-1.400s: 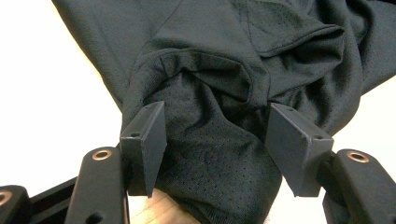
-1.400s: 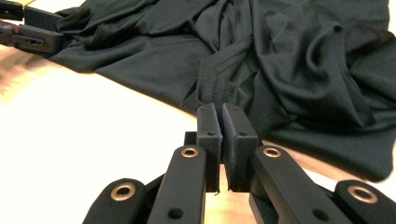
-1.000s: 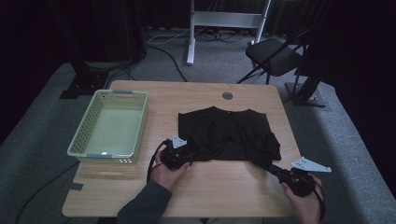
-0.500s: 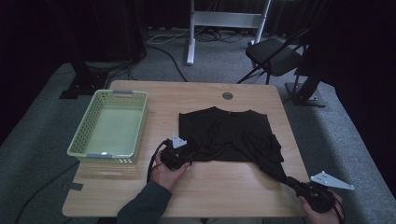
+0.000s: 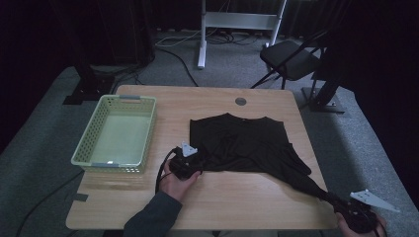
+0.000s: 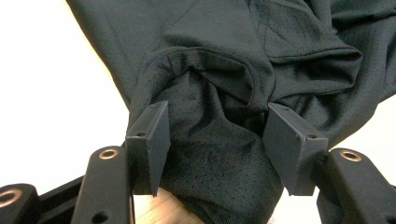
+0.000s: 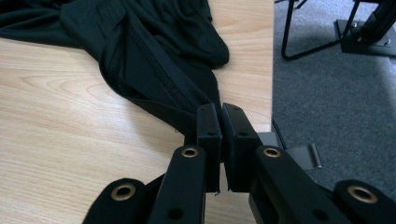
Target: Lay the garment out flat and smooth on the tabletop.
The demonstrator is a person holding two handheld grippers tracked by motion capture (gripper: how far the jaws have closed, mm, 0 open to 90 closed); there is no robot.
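- black shirt (image 5: 244, 145) lies at the middle right of the high view on the wooden table (image 5: 232, 195); we see thin mesh cloth, mostly flat, with one corner drawn out into a taut strip toward the lower right of the frame.
- left gripper (image 5: 193, 160), at the shirt's lower left corner in the high view, has its jaws wide apart; they have just been closing a little. in the left gripper view a bunched fold of the shirt (image 6: 219, 140) sits between the pads, and we cannot see them pressing on it.
- right gripper (image 5: 341, 205), at the bottom right of the high view, is clamped tight on the stretched corner; in the right gripper view the shirt (image 7: 154, 60) runs straight into the closed pads (image 7: 208, 126).
- we see that grip sitting right at the table's right edge, with grey carpet (image 7: 336, 93) beyond it.
- green basket (image 5: 118, 136) stands at the left of the high view, well apart from the shirt, with bare wood between them and along the table's near edge.
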